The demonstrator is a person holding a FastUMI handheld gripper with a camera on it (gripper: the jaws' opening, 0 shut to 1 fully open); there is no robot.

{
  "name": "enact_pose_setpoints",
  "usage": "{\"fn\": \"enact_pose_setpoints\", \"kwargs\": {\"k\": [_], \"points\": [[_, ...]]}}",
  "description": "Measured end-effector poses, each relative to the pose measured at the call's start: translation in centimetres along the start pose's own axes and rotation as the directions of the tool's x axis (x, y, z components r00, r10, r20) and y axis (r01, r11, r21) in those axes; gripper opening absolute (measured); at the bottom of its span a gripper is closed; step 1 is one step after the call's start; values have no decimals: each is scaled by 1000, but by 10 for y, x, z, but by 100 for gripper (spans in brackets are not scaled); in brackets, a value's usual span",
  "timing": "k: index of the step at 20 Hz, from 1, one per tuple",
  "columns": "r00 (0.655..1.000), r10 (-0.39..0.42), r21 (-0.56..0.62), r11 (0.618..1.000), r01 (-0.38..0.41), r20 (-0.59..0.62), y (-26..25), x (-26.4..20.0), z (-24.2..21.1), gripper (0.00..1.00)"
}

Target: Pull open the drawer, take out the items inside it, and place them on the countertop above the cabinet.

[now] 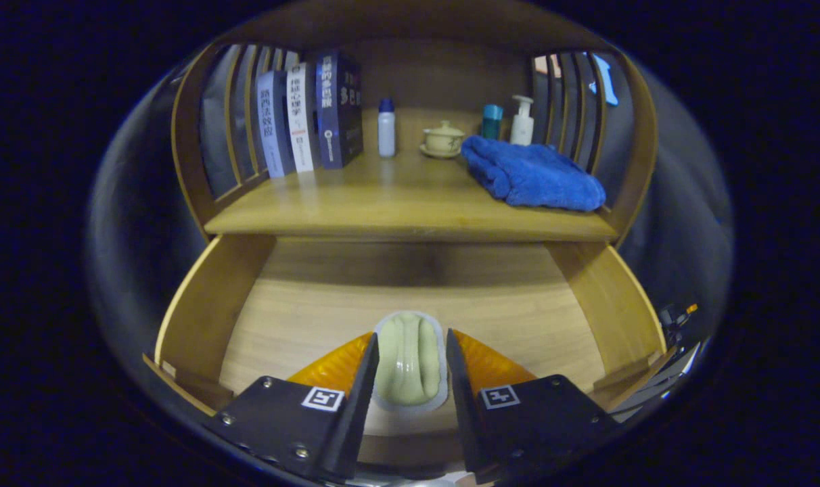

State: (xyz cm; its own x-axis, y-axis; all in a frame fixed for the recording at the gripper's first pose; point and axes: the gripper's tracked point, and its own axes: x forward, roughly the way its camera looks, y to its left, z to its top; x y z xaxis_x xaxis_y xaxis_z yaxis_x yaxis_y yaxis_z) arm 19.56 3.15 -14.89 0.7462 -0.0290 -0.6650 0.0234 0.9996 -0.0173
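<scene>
Two black fingers of the gripper (410, 352) sit on either side of a pale green packet (410, 362) lying on the floor of the open drawer (207, 318); whether they press on it I cannot tell. On the countertop (396, 203) above stand three books (308, 115), a white bottle (386, 128), a lidded cup (442, 138), a pump bottle (522, 122) and a folded blue towel (532, 176).
</scene>
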Motion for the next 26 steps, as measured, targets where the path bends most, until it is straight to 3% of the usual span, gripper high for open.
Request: {"fn": "enact_pose_setpoints", "kwargs": {"k": [7,8,9,10,17,26], "points": [[994,24,-12,1000,-25,-108,6,24,-30,59],[997,14,-8,1000,-15,-81,4,28,-26,30],[996,28,-13,999,-29,-85,6,25,-26,30],[996,32,-23,999,-34,-79,9,21,-28,15],[993,63,-15,998,-61,97,20,-10,10,15],[960,20,5,1000,-23,280,14,-43,93,14]]}}
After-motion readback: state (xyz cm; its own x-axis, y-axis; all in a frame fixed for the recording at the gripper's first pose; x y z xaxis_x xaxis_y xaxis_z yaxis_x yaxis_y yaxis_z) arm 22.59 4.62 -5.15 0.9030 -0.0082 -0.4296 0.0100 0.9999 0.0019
